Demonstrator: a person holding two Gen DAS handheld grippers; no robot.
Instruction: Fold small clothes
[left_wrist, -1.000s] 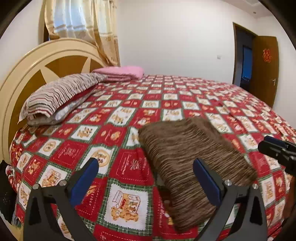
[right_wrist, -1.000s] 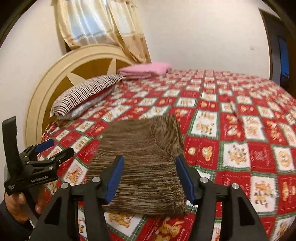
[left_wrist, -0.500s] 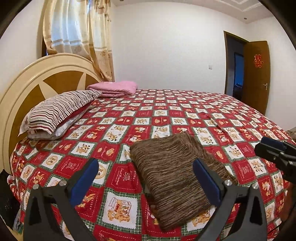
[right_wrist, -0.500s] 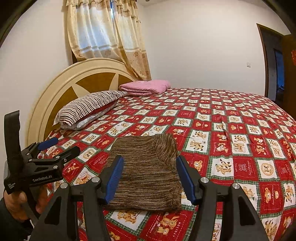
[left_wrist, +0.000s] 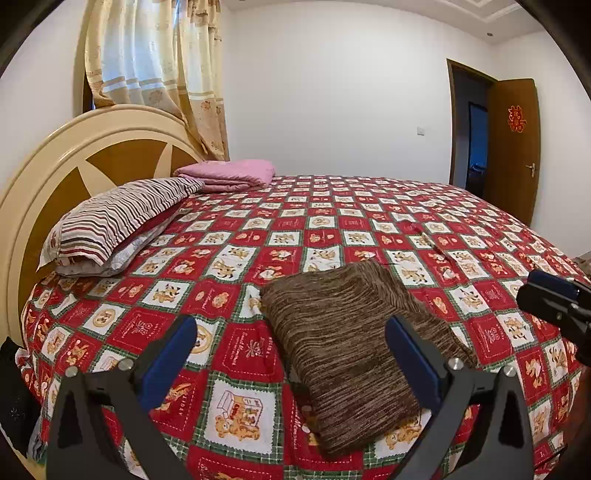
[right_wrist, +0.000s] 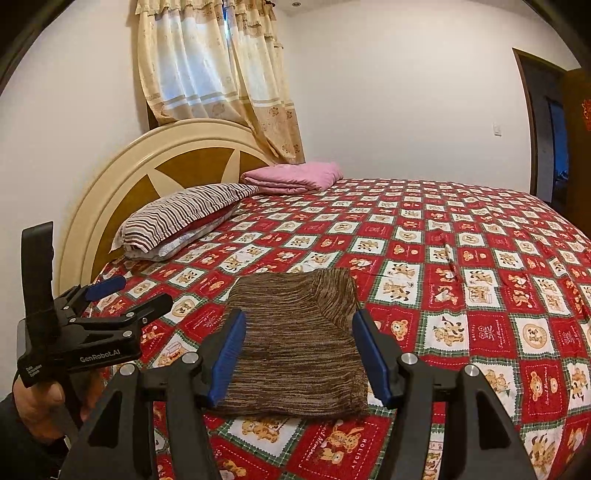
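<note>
Both grippers, left gripper (left_wrist: 291, 354) and right gripper (right_wrist: 297, 354), have backed off the folded brown garment (right_wrist: 295, 343), released; its underside is hidden.

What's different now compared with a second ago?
Both grippers, left and right, pulled up and back from the brown garment, so more wall and curtain show. Nothing was grabbed or released. The garment lies folded on the bed; fingers stay open.

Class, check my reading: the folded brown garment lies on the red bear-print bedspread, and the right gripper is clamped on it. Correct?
Not quite. The right gripper is open, holding nothing; the right wrist view shows it. The folded brown garment does lie on the bedspread.
</note>
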